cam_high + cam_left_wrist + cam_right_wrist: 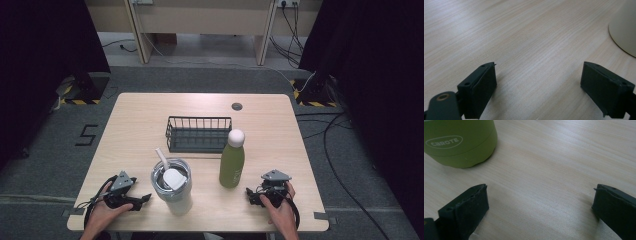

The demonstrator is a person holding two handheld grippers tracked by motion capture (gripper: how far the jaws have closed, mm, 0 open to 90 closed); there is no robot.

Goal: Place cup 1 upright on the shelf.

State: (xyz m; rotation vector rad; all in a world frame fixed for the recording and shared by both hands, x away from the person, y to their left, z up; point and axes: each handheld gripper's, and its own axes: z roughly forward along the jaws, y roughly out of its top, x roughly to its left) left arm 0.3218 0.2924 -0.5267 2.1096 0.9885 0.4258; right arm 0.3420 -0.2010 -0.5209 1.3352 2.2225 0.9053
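From above, my surface (150, 115) is evenly and brightly lit, while black curtains swallow the corners at ten and two o'clock. The bottle (232, 165) and tumbler (172, 186) cast only faint, soft shadows. The high view is a little soft. Through my claw cameras the wood grain is sharp; the near jaws blur, perhaps from closeness.

"CAROTE" in a white oval on the green bottle (459, 142), "5" marked on the floor (87, 135)
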